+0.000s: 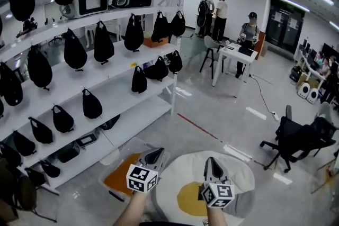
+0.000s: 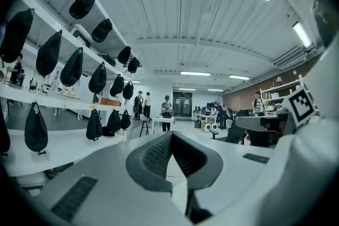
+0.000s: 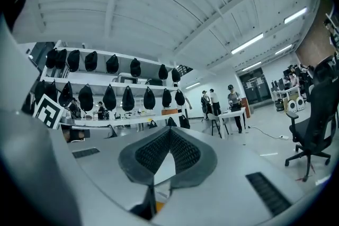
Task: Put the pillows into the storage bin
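Both clenched, left gripper [image 1: 155, 153], right gripper [image 1: 212, 161], seemingly pinching egg pillow [image 1: 241, 180], grey floor [image 1: 212, 106], bag-hung shelves [image 1: 119, 70].

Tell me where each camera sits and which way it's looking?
Head view: on the person's head, looking down at left claw, right claw, forearms, egg pillow.
Left gripper view: on the left claw, facing level past its shut tips to the shelves.
Right gripper view: on the right claw, same way, tips shut.
Both gripper views share the shelves and people at the table.

Black bags [image 1: 74, 50] hang along white shelves [image 1: 114, 90]; an office chair [image 1: 296, 137] stands well apart.
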{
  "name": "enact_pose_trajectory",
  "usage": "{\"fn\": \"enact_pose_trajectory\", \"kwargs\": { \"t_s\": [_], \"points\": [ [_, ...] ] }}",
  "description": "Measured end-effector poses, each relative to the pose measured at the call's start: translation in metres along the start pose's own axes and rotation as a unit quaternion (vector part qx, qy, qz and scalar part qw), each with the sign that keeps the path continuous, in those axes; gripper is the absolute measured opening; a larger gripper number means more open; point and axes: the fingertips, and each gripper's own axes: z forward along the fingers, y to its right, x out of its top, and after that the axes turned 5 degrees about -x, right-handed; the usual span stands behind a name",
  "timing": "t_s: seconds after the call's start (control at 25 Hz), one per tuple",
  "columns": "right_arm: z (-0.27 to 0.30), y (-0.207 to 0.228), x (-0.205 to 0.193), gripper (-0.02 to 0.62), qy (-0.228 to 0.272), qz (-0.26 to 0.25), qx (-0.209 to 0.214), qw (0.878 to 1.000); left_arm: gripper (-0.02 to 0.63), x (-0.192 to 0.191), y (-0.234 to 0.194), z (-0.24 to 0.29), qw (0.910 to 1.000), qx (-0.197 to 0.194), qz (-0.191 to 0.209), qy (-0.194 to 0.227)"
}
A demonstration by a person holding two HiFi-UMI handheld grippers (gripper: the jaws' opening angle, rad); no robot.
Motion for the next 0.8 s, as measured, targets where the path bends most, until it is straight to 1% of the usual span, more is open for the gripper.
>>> {"fn": "enact_pose_trajectory", "kwargs": {
  "t_s": [0.16, 0.32, 0.56, 0.8],
  "points": [
    [-0.001, -0.002, 0.003, 0.000, 0.003, -0.003, 0.005, 1.000, 0.020, 0.001, 0.000, -0.002, 1.0000, 0.002, -0.004, 0.004],
    [-0.002, -0.006, 0.000, 0.000, 0.001, -0.020, 0.008, 1.000, 0.020, -0.003, -0.005, -0.007, 1.0000, 0.007, -0.005, -0.001],
    [-0.009, -0.012, -0.003, 0.000, -0.007, -0.011, 0.008, 1.000, 0.020, -0.007, -0.004, -0.020, 0.9999, 0.012, -0.005, -0.002],
    [-0.019, -0.014, -0.003, 0.000, -0.011, -0.016, 0.006, 1.000, 0.020, -0.009, -0.004, -0.026, 0.9998, 0.015, -0.010, -0.001]
  ]
}}
